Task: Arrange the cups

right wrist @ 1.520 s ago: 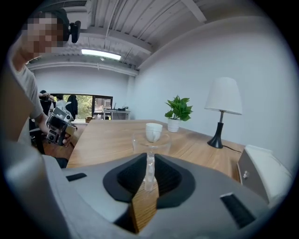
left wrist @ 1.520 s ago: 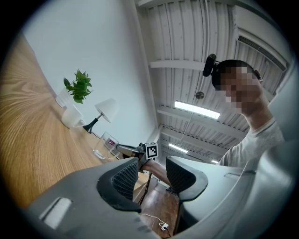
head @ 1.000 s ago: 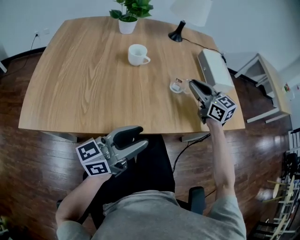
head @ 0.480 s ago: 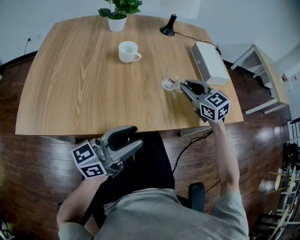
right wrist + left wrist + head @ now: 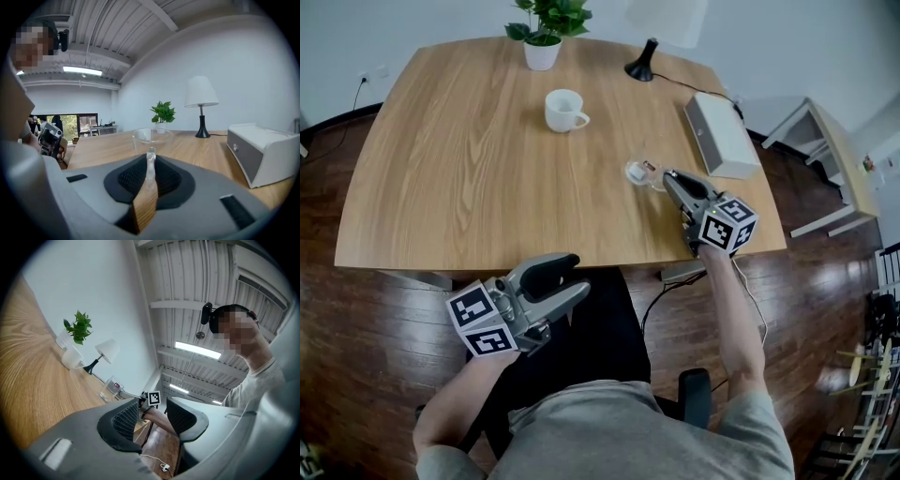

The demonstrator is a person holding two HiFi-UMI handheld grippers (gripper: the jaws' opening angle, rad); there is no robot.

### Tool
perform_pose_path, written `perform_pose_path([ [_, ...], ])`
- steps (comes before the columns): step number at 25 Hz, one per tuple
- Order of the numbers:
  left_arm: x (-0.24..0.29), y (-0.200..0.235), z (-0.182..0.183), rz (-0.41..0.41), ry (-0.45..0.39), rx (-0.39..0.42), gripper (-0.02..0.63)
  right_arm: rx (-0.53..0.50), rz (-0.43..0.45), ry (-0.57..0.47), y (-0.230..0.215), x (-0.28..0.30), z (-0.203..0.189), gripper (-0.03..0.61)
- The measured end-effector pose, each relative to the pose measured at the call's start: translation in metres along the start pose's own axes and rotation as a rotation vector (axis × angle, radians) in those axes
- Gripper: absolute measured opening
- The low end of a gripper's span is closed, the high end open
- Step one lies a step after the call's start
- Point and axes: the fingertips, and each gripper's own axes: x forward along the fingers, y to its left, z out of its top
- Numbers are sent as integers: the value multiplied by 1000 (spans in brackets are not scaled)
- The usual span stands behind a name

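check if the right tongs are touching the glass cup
Touching. The right gripper view shows the right tongs, which have just been closing, pinched with no gap on the handle of the glass cup.

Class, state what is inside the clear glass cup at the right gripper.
The glass cup looks empty; the table shows through its wall. Its base is covered by the right gripper, shut on the handle.

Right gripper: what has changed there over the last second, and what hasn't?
The right gripper has just been closing its jaws, which now pinch the handle of the glass cup. Unchanged: the cup stands on the table, the white mug has not moved, and the left gripper waits open and empty.
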Motion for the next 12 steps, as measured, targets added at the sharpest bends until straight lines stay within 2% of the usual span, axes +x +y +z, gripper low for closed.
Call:
perform_pose_path([
  [7,-3,3,0,3,-1,-3,172,-26,-48,-104,-11,-11,30,58],
  [10,-3,3,0,10,-4,-4,172,-40,-101,-152,-43,-27,65,58],
  [12,-2,4,1,10,-7,-3,172,-49,-166,-166,-82,-41,91,58],
])
